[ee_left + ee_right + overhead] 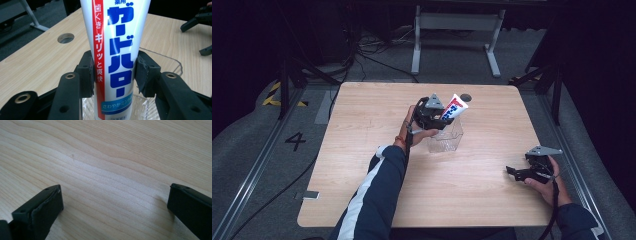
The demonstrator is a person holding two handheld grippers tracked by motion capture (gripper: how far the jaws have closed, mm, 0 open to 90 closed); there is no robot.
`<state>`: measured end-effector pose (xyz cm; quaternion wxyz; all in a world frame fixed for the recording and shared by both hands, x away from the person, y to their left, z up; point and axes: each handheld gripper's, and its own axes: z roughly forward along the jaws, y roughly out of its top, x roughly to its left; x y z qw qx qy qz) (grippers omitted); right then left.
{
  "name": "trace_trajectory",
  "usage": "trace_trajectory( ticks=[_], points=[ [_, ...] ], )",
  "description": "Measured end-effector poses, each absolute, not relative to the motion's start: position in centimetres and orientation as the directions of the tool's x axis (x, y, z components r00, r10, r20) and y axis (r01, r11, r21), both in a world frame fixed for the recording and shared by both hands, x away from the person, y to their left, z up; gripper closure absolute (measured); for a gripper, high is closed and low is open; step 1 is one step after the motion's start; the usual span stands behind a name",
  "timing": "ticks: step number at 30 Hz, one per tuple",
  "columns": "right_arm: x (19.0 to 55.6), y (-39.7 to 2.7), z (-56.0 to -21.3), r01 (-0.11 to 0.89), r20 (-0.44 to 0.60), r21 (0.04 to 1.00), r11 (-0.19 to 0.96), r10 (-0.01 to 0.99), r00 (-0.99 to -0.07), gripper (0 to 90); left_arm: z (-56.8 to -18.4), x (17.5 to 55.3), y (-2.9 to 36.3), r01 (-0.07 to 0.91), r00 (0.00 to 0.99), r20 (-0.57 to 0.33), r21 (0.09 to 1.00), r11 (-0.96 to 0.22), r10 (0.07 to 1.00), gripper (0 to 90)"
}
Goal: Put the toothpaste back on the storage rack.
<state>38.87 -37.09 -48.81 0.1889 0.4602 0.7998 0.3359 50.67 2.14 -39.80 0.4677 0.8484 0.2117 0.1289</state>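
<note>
- Table [362,150]: light wood-grain top, rectangular with rounded corners; a small round hole [466,97] sat near its far edge. Taken as landmark for all positions below.
- Left gripper [447,114]: held above the table's middle, toward the far half. Its two black jaws were pressed against opposite sides of a toothpaste tube [455,107], pinching it.
- In the left gripper view the pads [88,72] looked matte and rubbery with rough edges; the jaw arms were smooth black plastic with brass-ringed holes.
- Toothpaste tube [116,50]: glossy white plastic, flattened oval body, large blue Japanese lettering, a red vertical stripe with white characters, a teal band lower down. It leaned with its upper end tilted away toward the table's far edge.
- Clear container [447,139]: transparent thin-walled plastic, roughly square with rounded corners, standing on the table's middle directly under the tube. The tube's lower end pointed into its opening [175,62]; contact with the bottom could not be judged.
- Left forearm wore a dark sleeve [372,200] with a white stripe.
- Right gripper [513,171]: low over the table's near right corner area, held in the right hand [544,182], grey triangular plate on top.
- Right gripper view: jaws spread wide, nothing between them, bare wood grain [112,170] beneath.
</note>
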Motion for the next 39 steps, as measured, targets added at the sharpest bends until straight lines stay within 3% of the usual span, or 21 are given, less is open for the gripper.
trace_trajectory(
  ticks=[28,34,35,36,39],
  points=[
    [38.9,-37.1,-48.8,0.609,0.007,0.711,0.351,0.863,-0.505,0.3,-40.2,50.0,2.2,0.229,0.892,0.048,0.811,-0.539,0.450,53.6],
    [38.9,-37.1,-48.8,0.609,0.008,0.711,0.350,0.863,-0.505,0.3,-40.5,49.9,2.2,0.249,0.887,0.011,0.831,-0.497,0.463,51.8],
    [38.9,-37.1,-48.8,0.609,0.007,0.711,0.351,0.863,-0.506,0.3,-40.4,49.9,2.5,0.245,0.886,0.000,0.849,-0.468,0.463,59.4],
    [38.9,-37.1,-48.8,0.609,0.007,0.711,0.351,0.863,-0.506,0.3,-40.2,49.9,2.8,0.251,0.886,-0.030,0.869,-0.426,0.462,59.8],
    [38.9,-37.1,-48.8,0.608,0.008,0.711,0.352,0.861,-0.508,0.2,-39.5,49.7,3.0,0.244,0.883,-0.025,0.877,-0.413,0.468,53.9]
  ],
)
